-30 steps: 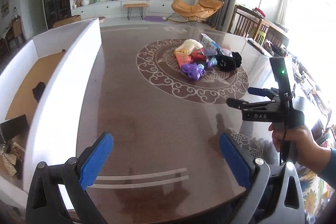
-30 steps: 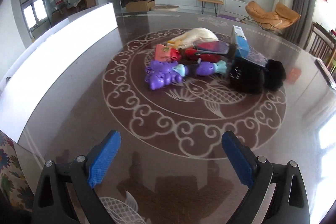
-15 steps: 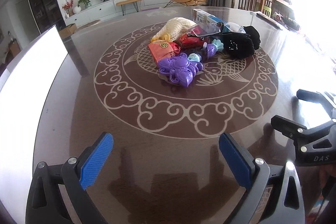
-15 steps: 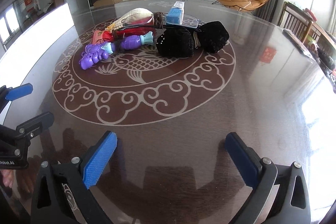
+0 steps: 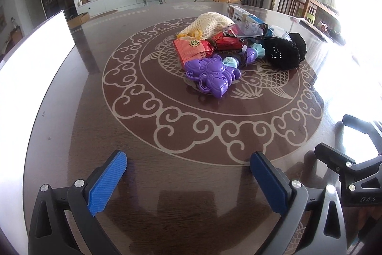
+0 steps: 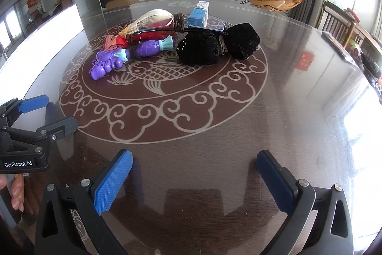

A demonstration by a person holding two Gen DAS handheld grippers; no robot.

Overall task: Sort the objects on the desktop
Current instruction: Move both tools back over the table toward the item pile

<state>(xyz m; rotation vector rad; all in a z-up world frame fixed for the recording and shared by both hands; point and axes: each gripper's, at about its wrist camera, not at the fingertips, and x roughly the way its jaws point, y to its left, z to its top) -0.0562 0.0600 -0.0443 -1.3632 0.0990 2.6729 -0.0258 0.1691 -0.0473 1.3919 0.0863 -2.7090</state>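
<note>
Round table; left tongs, right tongs agape, empty.

The white panel runs off the left edge of the left wrist view, washed out so no detail shows. In the right wrist view only some fingers of the hand show at the left edge. The print on the blue box is too small to read, and the red item lies largely hidden under clear packaging.

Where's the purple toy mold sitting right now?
The purple toy mold lies at the near-left edge of the pile on the table's fish pattern, just in front of the orange packet, untouched by either gripper.
</note>
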